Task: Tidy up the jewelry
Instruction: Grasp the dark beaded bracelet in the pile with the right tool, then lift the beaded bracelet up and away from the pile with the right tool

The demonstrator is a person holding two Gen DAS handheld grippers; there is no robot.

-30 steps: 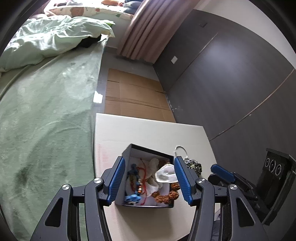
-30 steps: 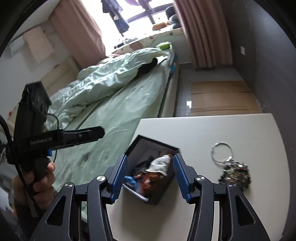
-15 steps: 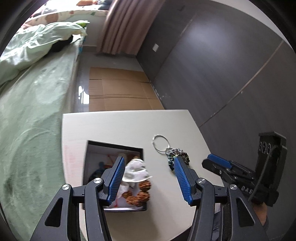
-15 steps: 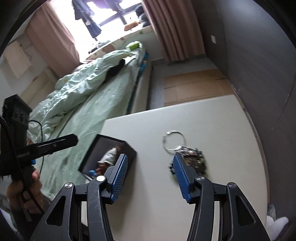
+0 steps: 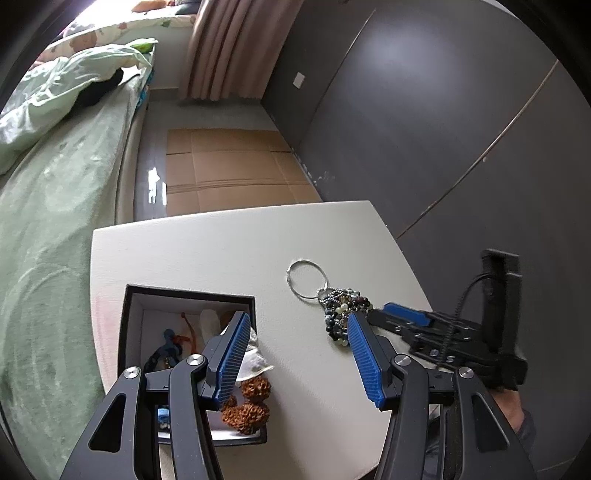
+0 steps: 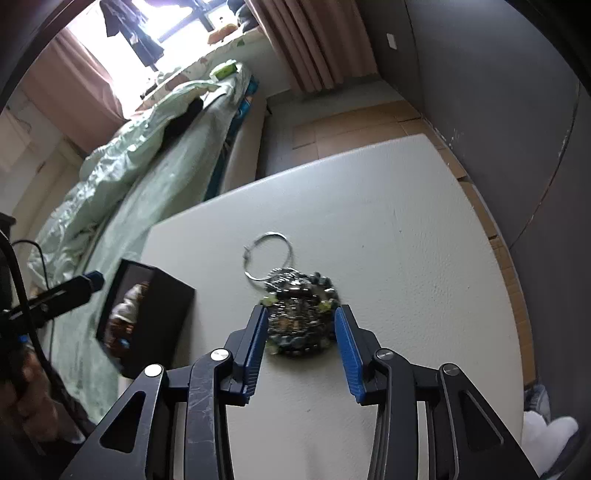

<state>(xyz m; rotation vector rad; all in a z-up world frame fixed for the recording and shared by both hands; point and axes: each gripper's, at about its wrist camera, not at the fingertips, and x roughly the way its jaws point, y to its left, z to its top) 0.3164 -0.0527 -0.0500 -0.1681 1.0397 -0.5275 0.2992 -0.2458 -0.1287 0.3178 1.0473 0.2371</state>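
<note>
Lay on the white tabletop (image 6: 406, 229): a beaded bracelet (image 6: 301, 314) with a wire ring, just right of the black box (image 5: 190, 295), well apart from its wall. Straddled the bracelet, jaws parted and not yet closed on it: right hand-held gripper (image 6: 301, 332). Hovered wide open and empty over the box's right edge: left hand-held gripper (image 5: 295, 332).

Light: soft daylight from the window (image 6: 173, 26), which is blown out to white.
Glare: a bright patch on the floor (image 5: 155, 186).
Shadows: faint on the table (image 6: 406, 258).
Blur: the beaded jewelry (image 6: 299, 317) is smeared.
Edges: heavy fisheye bending, black corners.
</note>
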